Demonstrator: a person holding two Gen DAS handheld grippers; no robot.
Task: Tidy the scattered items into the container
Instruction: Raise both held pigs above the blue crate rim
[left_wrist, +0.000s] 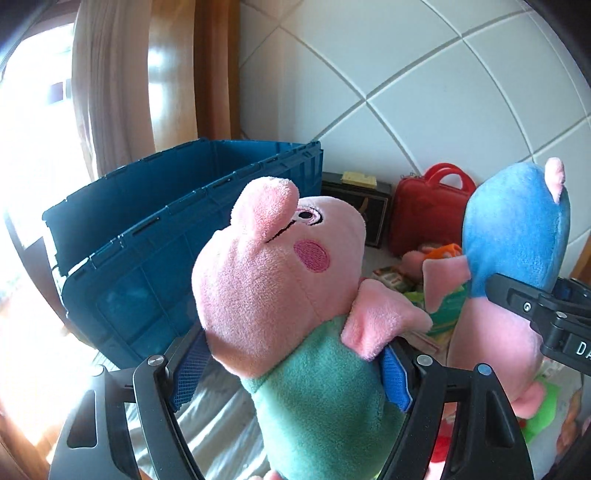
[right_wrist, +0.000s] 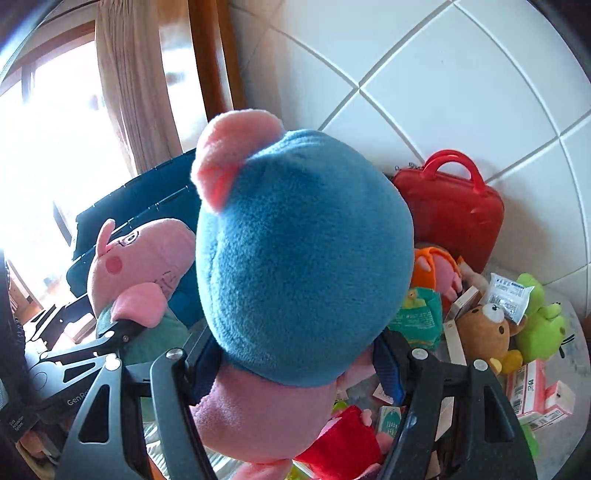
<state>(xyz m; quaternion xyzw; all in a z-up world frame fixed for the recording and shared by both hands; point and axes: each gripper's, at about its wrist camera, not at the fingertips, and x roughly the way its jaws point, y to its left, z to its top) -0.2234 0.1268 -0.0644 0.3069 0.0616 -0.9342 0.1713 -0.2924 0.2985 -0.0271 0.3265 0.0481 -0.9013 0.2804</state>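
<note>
- In the left gripper (left_wrist: 291, 373): a pink pig plush in a green top (left_wrist: 280, 280), jaws pinching its soft body from both sides, blue pads (left_wrist: 395, 380) sunk into the fabric at the chest.
- In the right gripper (right_wrist: 299, 373): a second pig plush with a blue hood (right_wrist: 303, 254), jaws clamped on the pink neck just under the hood, red dress hanging below.
- Beyond the left plush: the blue crate (left_wrist: 155, 236), open at the top, near the window and curtain; inside not visible from here.
- Against the tiled wall, to the right: a red case (right_wrist: 454, 210), with a heap of scattered things in front (an orange plush (right_wrist: 428, 269), a brown bear (right_wrist: 484, 325), a green frog plush (right_wrist: 539, 314), small cartons (right_wrist: 535, 398)), all outside the crate.
- Step in hand, by judgement: both plushes aloft, to be carried across to the crate.
  - Best done with each toy brought fully over the rim before any release, since dangling legs could catch on the near wall.
  - Worth keeping the two grippers apart on the way (the plushes are bulky and close together).
  - Left toy first, being nearer the crate; right toy after, beside it rather than on top.
  - Release low inside, jaws spread wide, because plush clings to the pads.
- Plenty left on the surface; task judged early.
</note>
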